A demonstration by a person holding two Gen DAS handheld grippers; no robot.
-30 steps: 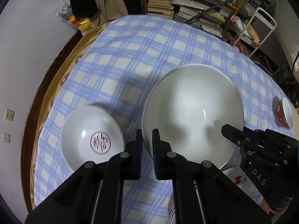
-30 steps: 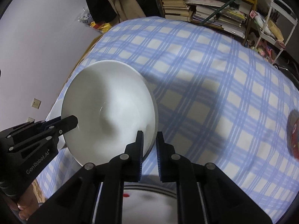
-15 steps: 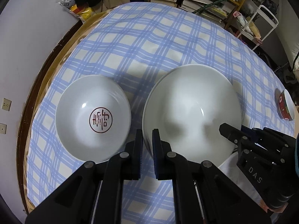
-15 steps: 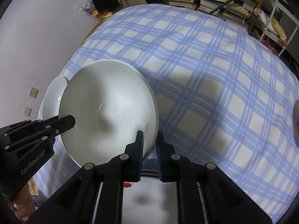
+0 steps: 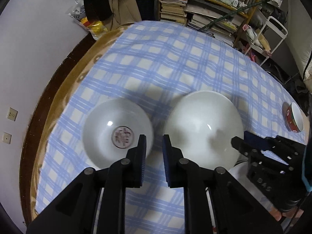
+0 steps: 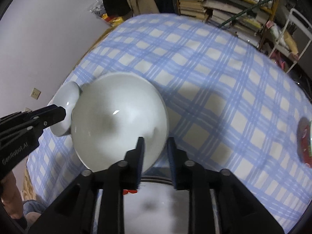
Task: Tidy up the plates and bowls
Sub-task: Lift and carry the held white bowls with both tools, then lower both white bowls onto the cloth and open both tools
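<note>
A large plain white bowl point(image 5: 202, 124) rests on the blue checked tablecloth point(image 5: 165, 62); it also shows in the right wrist view point(image 6: 117, 117). Beside it on the left sits a white bowl with a red emblem point(image 5: 117, 130), partly seen in the right wrist view point(image 6: 66, 101). My left gripper point(image 5: 154, 150) is open and empty, just back from the gap between the two bowls. My right gripper point(image 6: 155, 152) is open, with the large bowl's near right rim between its fingers. A white plate point(image 6: 165, 200) with a red mark lies under my right gripper.
A small red bowl point(image 5: 293, 119) sits at the table's right edge; it also shows in the right wrist view point(image 6: 304, 142). The brown table rim point(image 5: 56, 101) and a wall are on the left. Bookshelves point(image 5: 204, 13) and a white rack point(image 5: 273, 35) stand beyond the table.
Both grippers held the large white bowl by its rim. Both have opened, the bowl now rests beside the emblem bowl, and the left gripper has drawn back.
</note>
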